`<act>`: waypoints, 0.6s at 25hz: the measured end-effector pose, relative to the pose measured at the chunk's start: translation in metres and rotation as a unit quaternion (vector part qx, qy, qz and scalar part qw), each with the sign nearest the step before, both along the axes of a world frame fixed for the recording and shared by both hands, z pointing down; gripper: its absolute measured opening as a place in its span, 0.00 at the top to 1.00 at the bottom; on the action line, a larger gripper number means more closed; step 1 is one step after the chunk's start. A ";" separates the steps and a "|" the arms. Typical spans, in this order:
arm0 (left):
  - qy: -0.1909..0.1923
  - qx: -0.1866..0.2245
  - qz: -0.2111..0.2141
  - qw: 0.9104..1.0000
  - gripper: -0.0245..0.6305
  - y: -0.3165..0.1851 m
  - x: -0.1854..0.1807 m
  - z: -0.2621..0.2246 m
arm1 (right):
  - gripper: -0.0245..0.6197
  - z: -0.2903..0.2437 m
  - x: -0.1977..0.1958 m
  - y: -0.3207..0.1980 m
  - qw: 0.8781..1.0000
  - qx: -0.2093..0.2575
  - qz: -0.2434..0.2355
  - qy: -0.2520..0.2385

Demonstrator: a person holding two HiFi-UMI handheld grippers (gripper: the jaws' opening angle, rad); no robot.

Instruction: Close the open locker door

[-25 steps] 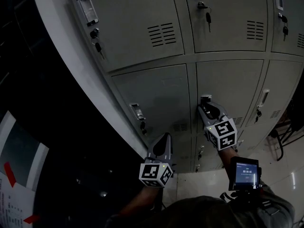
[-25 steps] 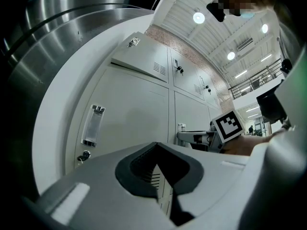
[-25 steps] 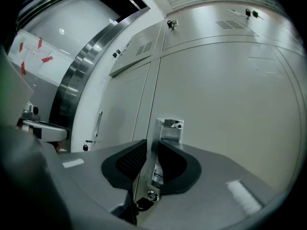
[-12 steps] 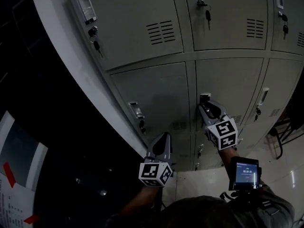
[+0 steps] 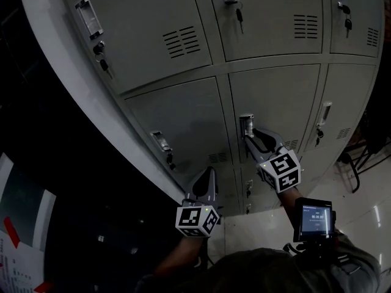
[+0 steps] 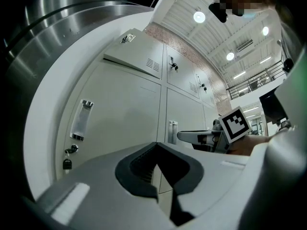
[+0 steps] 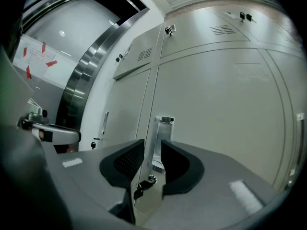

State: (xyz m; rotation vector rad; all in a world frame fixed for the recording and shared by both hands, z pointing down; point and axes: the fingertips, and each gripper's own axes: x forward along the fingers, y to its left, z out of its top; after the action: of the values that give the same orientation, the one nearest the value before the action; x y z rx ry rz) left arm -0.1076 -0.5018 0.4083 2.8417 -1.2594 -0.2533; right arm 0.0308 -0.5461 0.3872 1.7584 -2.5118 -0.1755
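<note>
As the right claw (image 7: 152, 143) eases off, what has just changed? (desk)

Its jaws have just been spreading. They now stand apart on either side of the handle (image 7: 162, 127), which sits between the pads (image 7: 127, 162) with nothing visibly pinched. A key (image 7: 143, 187) hangs at the handle's 6 o'clock. (photographer)

And the locker door (image 5: 275, 105) itself? (desk)

In the head view it lies at the claw's 12 o'clock, in the middle row, and looks flush with the neighbouring doors (image 5: 183, 118) at its 3 and 9 o'clock. No gap shows along its edge. I judge it closed, or all but, so this letting-go reads as the last step, with only a backing-off left. (photographer)

The left claw (image 6: 157, 145)? (desk)

Pressed together and empty, pointing at the lockers from the right claw's 8 o'clock and touching nothing I can see. (photographer)

Against a second ago? (desk)

The right claw's tips were at this same handle then and are there now. What differs is the head camera, which has swung. The bank of lockers (image 5: 183, 35) sits further toward 10 o'clock in the view, and the upper-row handle (image 5: 88, 18) has slid toward that corner. The left claw hangs low, as before. (photographer)
</note>
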 end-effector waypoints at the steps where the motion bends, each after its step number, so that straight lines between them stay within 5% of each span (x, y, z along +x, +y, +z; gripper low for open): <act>1: 0.000 0.000 0.003 1.000 0.97 0.002 0.005 0.000 | 0.81 0.000 0.002 0.005 1.000 0.000 -0.001 0.001; 15: 0.005 -0.001 0.015 1.000 0.97 0.076 0.094 -0.011 | 0.93 -0.007 0.063 0.112 1.000 0.006 -0.022 0.014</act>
State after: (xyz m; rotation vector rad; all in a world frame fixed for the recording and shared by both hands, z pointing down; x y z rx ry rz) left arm -0.0133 -0.4263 0.3973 2.8516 -1.2126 -0.2644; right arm 0.0940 -0.4339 0.3802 1.6946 -2.5365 -0.2174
